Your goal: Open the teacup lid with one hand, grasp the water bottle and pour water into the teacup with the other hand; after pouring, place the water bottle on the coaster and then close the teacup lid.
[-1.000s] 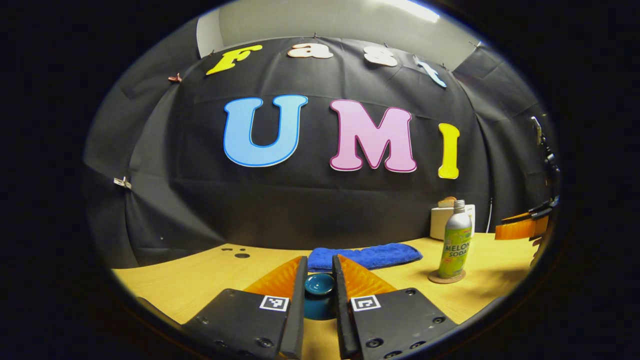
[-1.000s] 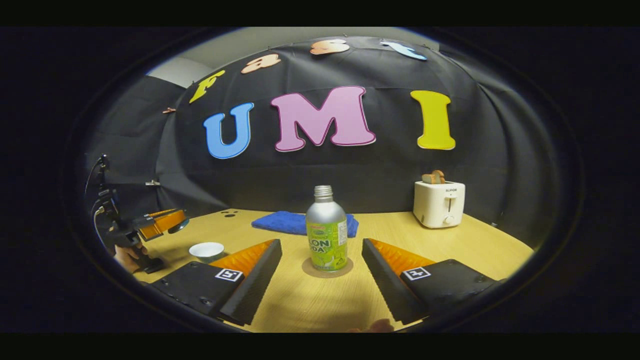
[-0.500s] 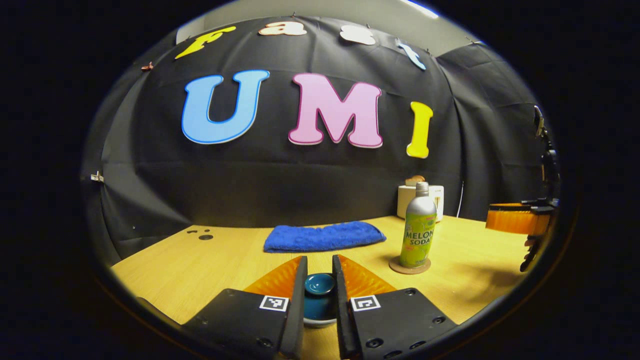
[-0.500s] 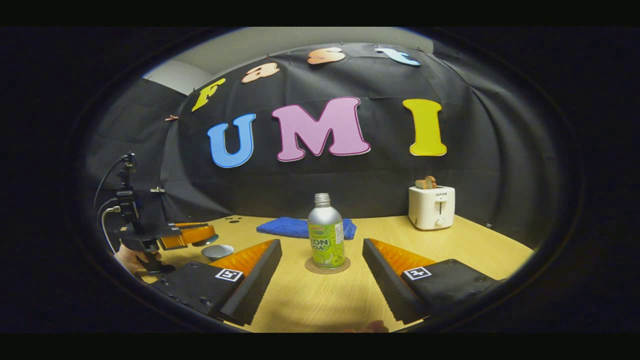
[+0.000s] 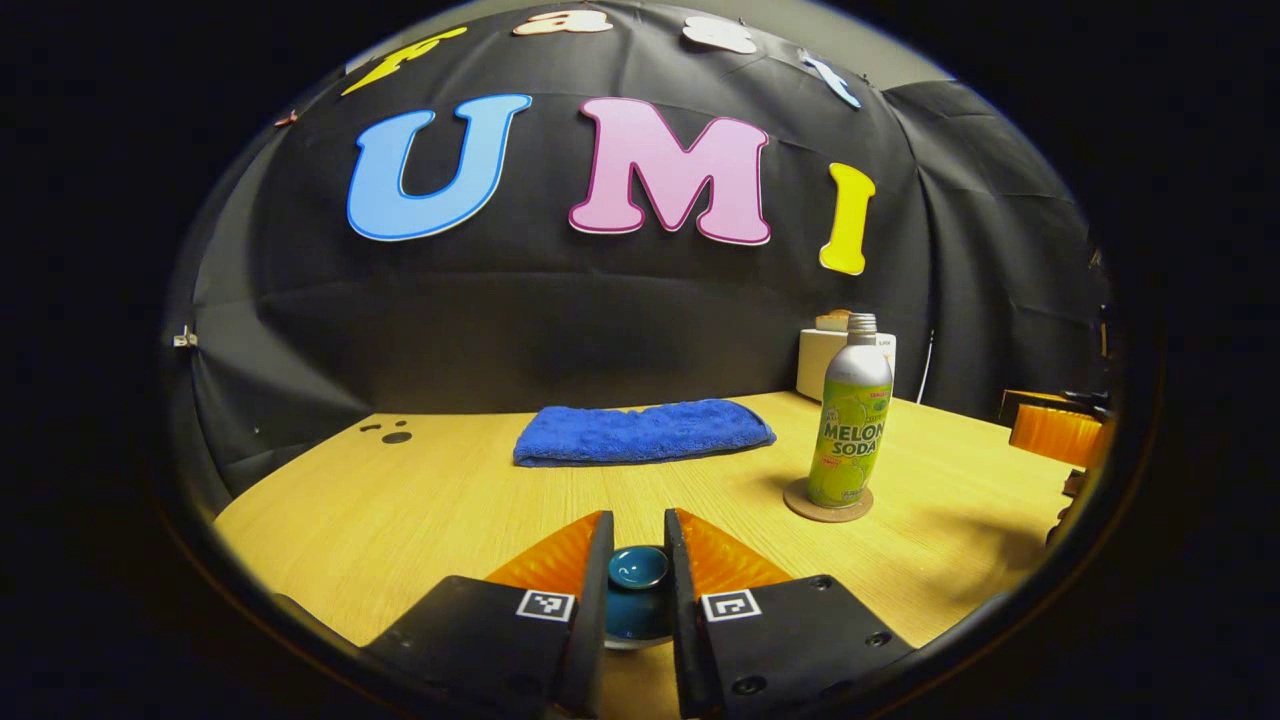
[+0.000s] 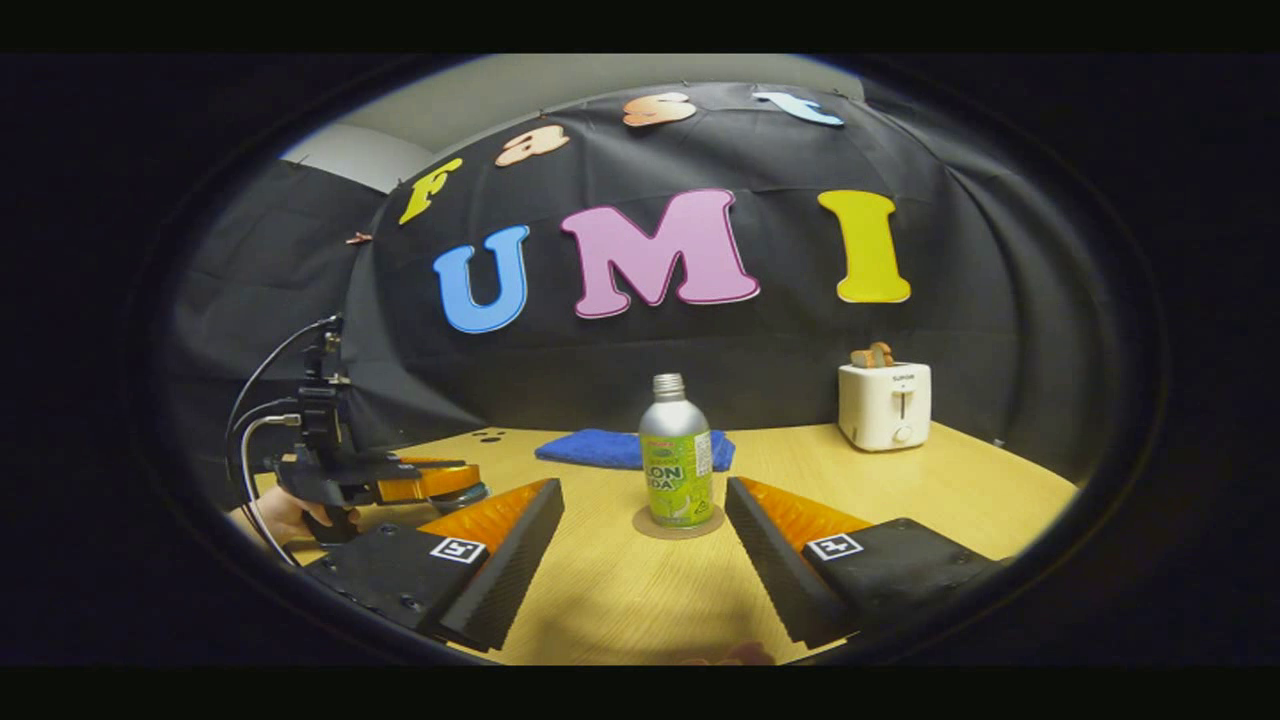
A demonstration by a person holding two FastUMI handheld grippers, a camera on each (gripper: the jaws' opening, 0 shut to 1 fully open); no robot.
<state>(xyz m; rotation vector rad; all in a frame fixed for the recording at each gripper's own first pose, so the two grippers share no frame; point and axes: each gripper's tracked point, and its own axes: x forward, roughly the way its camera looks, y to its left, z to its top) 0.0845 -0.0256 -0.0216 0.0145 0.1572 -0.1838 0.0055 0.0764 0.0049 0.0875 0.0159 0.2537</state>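
One water bottle (image 6: 677, 465), upright on one round coaster (image 6: 678, 523), centre of the right gripper view; right of centre in the left gripper view.

One teacup lid (image 5: 637, 570), dark teal, bottom centre of the left gripper view, pinched by its knob between the fingers of the left gripper (image 5: 637, 545), which stand nearly closed on it. Whether it sits on the cup I cannot tell.

One right gripper (image 6: 643, 520), fingers spread wide, holding nothing, the bottle beyond the gap.

One blue towel (image 5: 642, 432), folded, mid-table.

One white toaster (image 6: 885, 404), right of frame in the right gripper view; partly behind the bottle in the left gripper view.

One wooden table (image 6: 930, 490).

One hand (image 6: 285, 512), lower left of the right gripper view.
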